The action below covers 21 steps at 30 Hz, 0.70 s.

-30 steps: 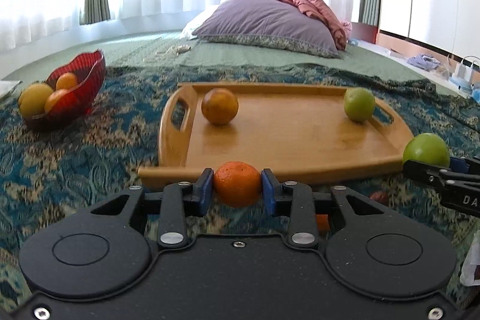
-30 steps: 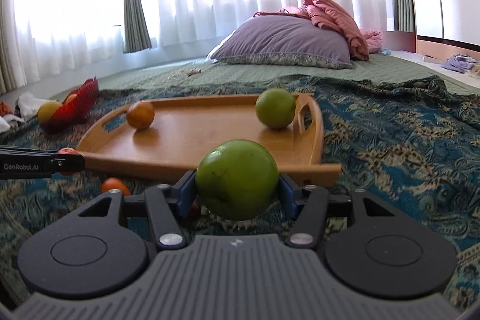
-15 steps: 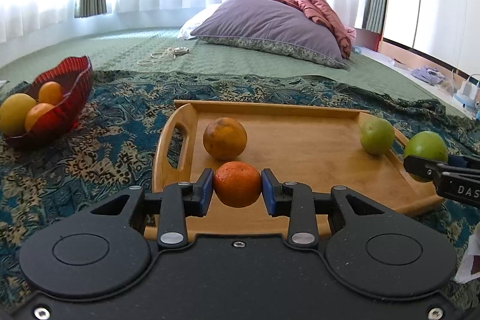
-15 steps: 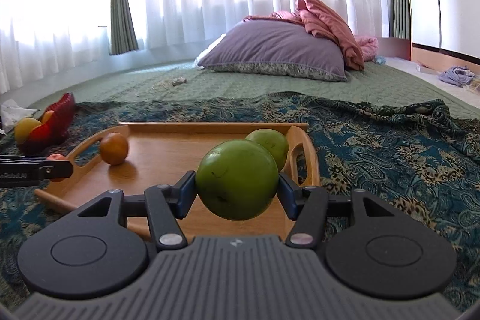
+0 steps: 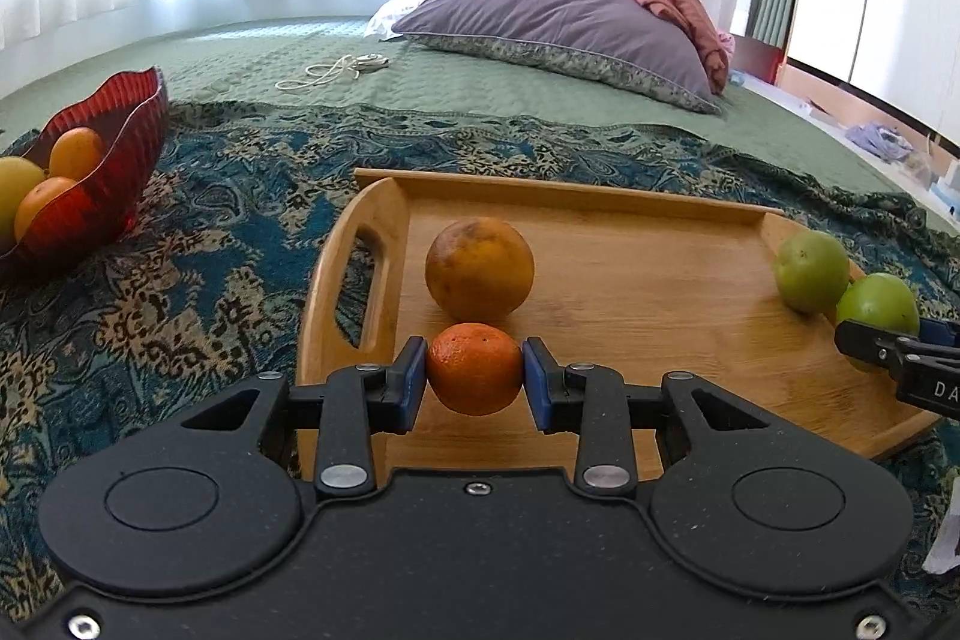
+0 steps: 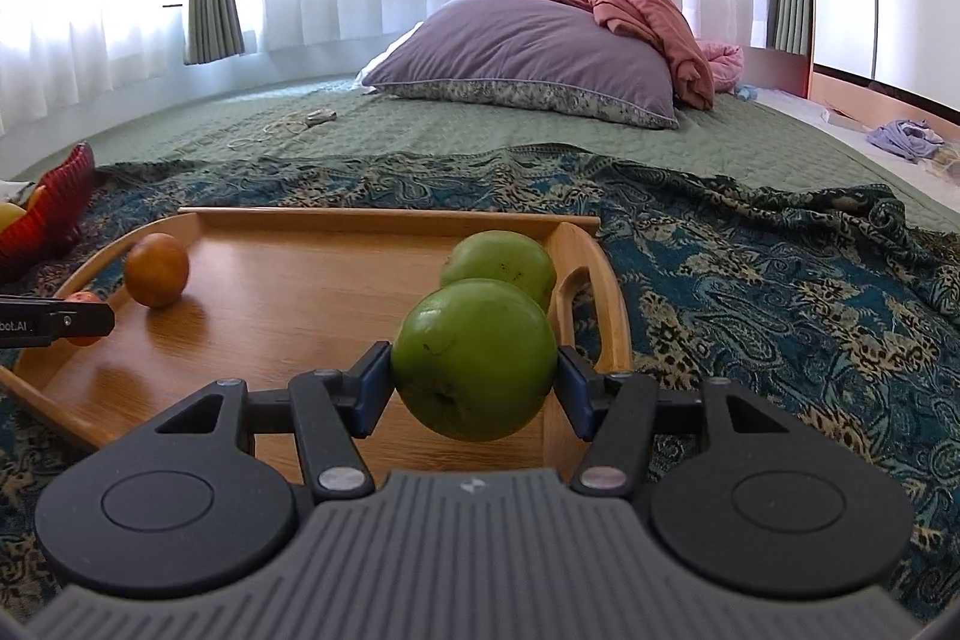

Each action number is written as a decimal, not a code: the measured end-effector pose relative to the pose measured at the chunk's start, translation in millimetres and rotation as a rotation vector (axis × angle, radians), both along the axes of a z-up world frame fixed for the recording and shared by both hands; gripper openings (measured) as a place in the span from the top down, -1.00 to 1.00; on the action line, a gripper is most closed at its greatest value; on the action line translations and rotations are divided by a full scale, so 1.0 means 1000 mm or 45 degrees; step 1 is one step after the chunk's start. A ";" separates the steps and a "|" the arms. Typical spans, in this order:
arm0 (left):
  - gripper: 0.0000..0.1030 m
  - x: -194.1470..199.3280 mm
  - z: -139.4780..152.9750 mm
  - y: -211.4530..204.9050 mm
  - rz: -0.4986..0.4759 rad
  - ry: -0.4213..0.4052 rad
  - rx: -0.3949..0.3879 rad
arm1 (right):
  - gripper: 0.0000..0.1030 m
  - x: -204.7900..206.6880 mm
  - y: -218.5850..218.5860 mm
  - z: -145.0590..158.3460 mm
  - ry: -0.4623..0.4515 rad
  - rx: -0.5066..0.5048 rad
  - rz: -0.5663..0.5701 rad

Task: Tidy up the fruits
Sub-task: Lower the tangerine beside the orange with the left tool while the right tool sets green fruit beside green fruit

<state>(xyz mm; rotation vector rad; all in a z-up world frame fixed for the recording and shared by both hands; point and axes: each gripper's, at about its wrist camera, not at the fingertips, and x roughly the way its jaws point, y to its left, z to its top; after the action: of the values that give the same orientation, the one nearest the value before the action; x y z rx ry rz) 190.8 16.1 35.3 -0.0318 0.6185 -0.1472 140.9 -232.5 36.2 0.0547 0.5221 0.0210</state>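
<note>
My left gripper (image 5: 474, 376) is shut on a small orange (image 5: 474, 367) and holds it over the left part of the wooden tray (image 5: 648, 274), just in front of a larger orange (image 5: 479, 268) that lies on the tray. My right gripper (image 6: 474, 382) is shut on a green apple (image 6: 474, 358) over the tray's right end (image 6: 300, 292), right in front of a second green apple (image 6: 498, 265) on the tray. In the left wrist view the held apple (image 5: 877, 304) sits beside that second apple (image 5: 810, 269).
A red bowl (image 5: 114, 160) with an orange and yellow fruit stands to the left on the patterned blue blanket (image 5: 198, 268). A purple pillow (image 5: 558, 22) and pink bedding lie at the back of the green bed. A white cord (image 5: 336, 70) lies on the bedspread.
Both grippers have moved forward from the tray's near edge to over the tray, each still holding its fruit. The held fruits are now close to the ones lying on the tray.
</note>
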 end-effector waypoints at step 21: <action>0.37 0.015 -0.012 -0.014 -0.003 0.004 0.053 | -0.20 0.014 0.004 -0.012 0.017 0.001 -0.018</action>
<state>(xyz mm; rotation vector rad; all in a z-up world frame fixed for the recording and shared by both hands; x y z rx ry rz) 205.9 2.0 22.9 0.0086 0.6245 -0.1363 155.1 -228.2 24.1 0.0596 0.5348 0.0074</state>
